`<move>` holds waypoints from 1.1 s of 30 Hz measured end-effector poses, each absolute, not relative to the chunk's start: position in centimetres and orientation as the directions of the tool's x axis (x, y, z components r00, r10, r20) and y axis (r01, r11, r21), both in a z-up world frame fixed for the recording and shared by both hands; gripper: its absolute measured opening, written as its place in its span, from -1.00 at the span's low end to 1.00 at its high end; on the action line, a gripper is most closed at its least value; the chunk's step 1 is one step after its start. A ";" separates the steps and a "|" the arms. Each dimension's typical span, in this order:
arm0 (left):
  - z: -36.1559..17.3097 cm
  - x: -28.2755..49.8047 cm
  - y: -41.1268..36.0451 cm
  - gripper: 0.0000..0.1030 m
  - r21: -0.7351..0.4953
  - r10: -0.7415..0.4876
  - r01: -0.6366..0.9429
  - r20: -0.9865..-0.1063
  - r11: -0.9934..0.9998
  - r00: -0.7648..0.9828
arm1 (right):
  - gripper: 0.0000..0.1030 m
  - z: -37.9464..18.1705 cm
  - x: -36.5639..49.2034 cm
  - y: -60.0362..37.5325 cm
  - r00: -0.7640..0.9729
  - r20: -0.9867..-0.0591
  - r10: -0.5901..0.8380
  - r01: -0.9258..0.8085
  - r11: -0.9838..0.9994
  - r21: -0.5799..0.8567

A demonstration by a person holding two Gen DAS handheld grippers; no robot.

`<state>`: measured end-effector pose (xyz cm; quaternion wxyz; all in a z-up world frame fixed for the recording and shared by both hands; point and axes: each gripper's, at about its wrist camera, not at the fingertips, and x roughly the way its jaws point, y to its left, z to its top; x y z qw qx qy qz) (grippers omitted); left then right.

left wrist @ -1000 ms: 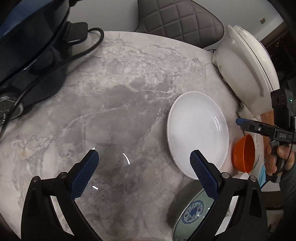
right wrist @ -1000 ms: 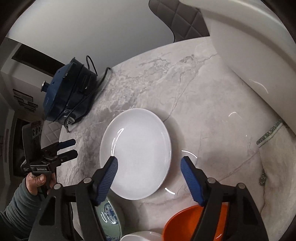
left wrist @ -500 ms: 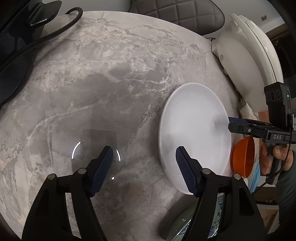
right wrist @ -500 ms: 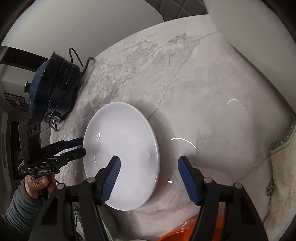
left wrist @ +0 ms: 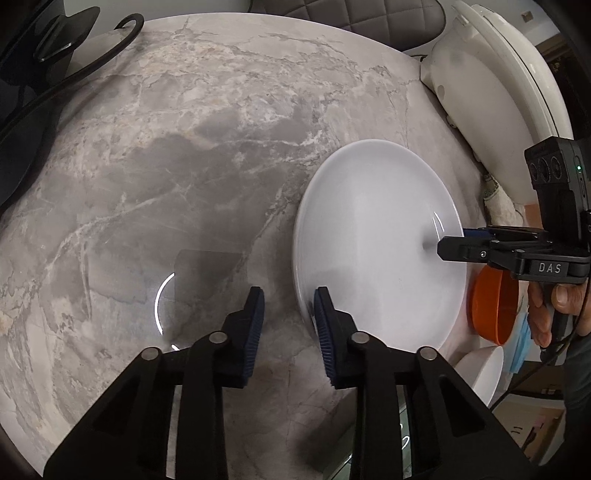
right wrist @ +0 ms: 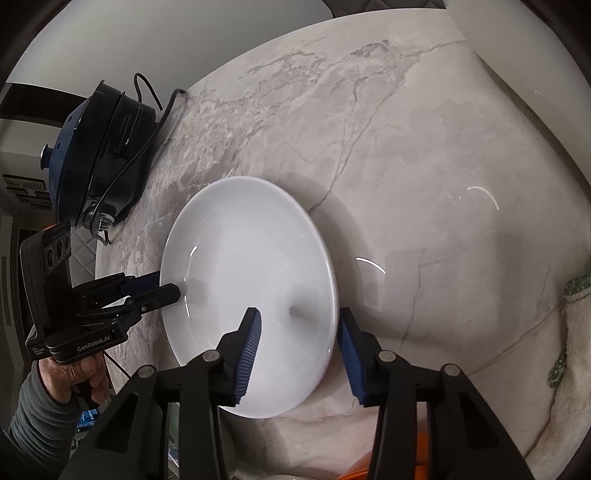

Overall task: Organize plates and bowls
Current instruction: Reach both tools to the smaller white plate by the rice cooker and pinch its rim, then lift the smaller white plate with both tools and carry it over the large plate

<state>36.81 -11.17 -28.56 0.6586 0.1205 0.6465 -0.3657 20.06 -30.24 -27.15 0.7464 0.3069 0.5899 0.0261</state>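
A white plate (left wrist: 376, 251) (right wrist: 251, 280) lies flat on the marble table (left wrist: 184, 166). My left gripper (left wrist: 288, 291) (right wrist: 168, 284) straddles the plate's left rim, one finger over the plate and one outside it. Its jaws are closing and a gap still shows beside the rim. My right gripper (right wrist: 298, 312) (left wrist: 452, 242) straddles the opposite rim in the same way. Its jaws are also closing, with the inner pad still well off the rim. An orange bowl (left wrist: 491, 306) and a white bowl (left wrist: 487, 373) sit just beyond the plate's right side.
A white appliance (left wrist: 491, 92) stands at the table's right edge, with a pale cloth (right wrist: 569, 332) beside it. A dark blue appliance (right wrist: 99, 155) with a black cable (left wrist: 92, 62) occupies the far left. A quilted chair (left wrist: 351, 22) is behind the table.
Both grippers came down toward the plate from opposite sides and now straddle its rims. Both pairs of jaws have narrowed a lot, the left more than the right.
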 end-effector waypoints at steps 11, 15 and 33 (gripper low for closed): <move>-28.6 36.1 -12.5 -0.76 -0.277 -0.293 0.652 -0.952 0.706 -0.088 | -0.80 -27.6 19.8 -30.8 0.295 -0.883 0.366 0.353 0.817 0.456; -28.7 36.2 -12.3 -0.77 -0.278 -0.291 0.648 -0.952 0.709 -0.090 | -0.80 -27.5 19.8 -30.8 0.297 -0.886 0.355 0.360 0.818 0.448; -24.5 37.0 -11.2 -0.77 -0.298 -0.324 0.640 -0.943 0.709 -0.080 | -0.80 -24.3 20.3 -30.4 0.330 -0.886 0.326 0.350 0.829 0.436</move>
